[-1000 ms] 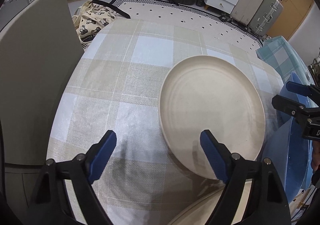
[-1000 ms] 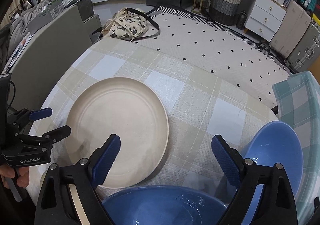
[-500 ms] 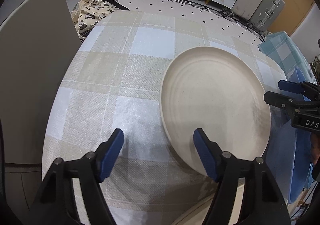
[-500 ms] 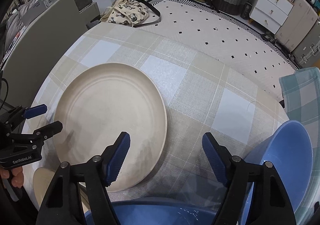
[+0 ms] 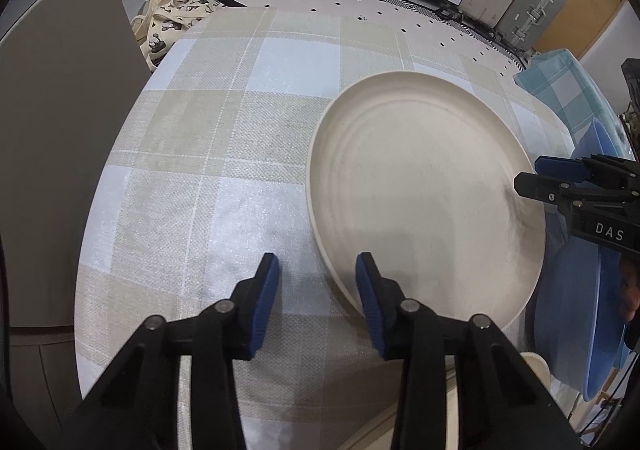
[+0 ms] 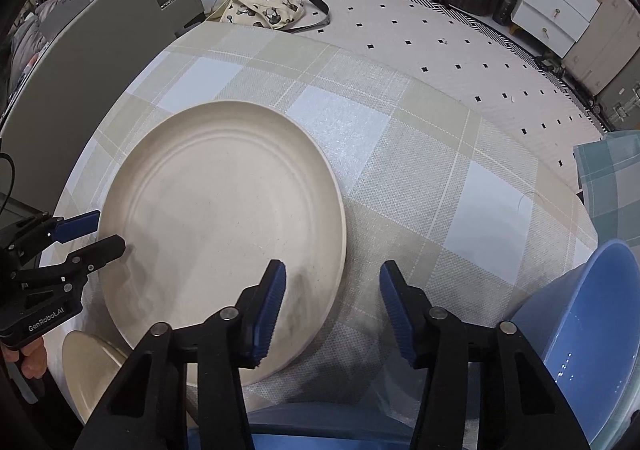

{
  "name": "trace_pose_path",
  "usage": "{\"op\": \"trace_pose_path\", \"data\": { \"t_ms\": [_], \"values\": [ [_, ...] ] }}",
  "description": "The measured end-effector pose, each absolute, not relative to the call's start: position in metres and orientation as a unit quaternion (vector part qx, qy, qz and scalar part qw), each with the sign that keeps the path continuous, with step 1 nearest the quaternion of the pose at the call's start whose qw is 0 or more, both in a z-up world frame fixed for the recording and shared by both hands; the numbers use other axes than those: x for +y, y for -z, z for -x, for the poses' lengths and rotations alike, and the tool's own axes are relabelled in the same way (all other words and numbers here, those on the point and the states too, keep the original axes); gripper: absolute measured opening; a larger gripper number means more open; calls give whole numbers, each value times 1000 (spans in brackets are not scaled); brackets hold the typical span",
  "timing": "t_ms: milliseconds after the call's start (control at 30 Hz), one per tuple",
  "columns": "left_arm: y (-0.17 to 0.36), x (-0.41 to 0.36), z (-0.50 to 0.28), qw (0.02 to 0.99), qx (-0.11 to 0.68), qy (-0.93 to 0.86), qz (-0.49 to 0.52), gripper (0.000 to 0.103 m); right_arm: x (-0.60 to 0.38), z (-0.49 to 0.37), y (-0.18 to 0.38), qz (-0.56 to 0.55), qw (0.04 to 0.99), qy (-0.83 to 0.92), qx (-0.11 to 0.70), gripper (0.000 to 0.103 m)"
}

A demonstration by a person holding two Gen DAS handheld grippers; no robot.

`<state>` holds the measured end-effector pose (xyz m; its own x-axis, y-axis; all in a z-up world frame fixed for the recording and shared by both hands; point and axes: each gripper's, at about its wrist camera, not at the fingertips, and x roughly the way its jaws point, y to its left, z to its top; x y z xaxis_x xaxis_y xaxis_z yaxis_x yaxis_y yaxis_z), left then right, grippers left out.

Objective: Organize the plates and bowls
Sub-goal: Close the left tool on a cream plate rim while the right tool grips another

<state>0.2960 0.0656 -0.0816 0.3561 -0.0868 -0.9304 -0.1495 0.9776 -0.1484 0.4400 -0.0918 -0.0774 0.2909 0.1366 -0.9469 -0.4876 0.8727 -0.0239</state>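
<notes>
Both grippers' jaws just narrowed, left gripper (image 5: 316,286) and right gripper (image 6: 332,290) unclenched, straddling cream plate (image 5: 424,185) rim, angled steeply down.

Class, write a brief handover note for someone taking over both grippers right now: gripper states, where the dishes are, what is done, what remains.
Left gripper: jaws have just been closing, straddling the left rim of the cream plate, not yet pressing.
Right gripper: likewise closing over the plate's right rim, not gripping.
Blue bowl sits to the right, a small cream dish near the left.
Done: nothing stacked.
Left: grip, lift, stack.
</notes>
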Motion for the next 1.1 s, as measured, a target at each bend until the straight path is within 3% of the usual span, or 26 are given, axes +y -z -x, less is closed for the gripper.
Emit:
{"op": "trace_pose_path", "data": {
  "t_ms": [233,267,400,1100],
  "values": [
    [79,59,-296,822,563,-4,92,19,-88,-437,81,168,785,-203,560,19],
    [79,58,-296,823,561,-3,90,15,-87,-437,81,171,786,-202,559,16],
    [78,59,-296,824,560,-9,86,14,-85,-435,80,179,788,-203,553,10],
    [63,62,-293,838,539,-24,85,13,-83,-426,63,181,806,-199,527,9]
  ]
}}
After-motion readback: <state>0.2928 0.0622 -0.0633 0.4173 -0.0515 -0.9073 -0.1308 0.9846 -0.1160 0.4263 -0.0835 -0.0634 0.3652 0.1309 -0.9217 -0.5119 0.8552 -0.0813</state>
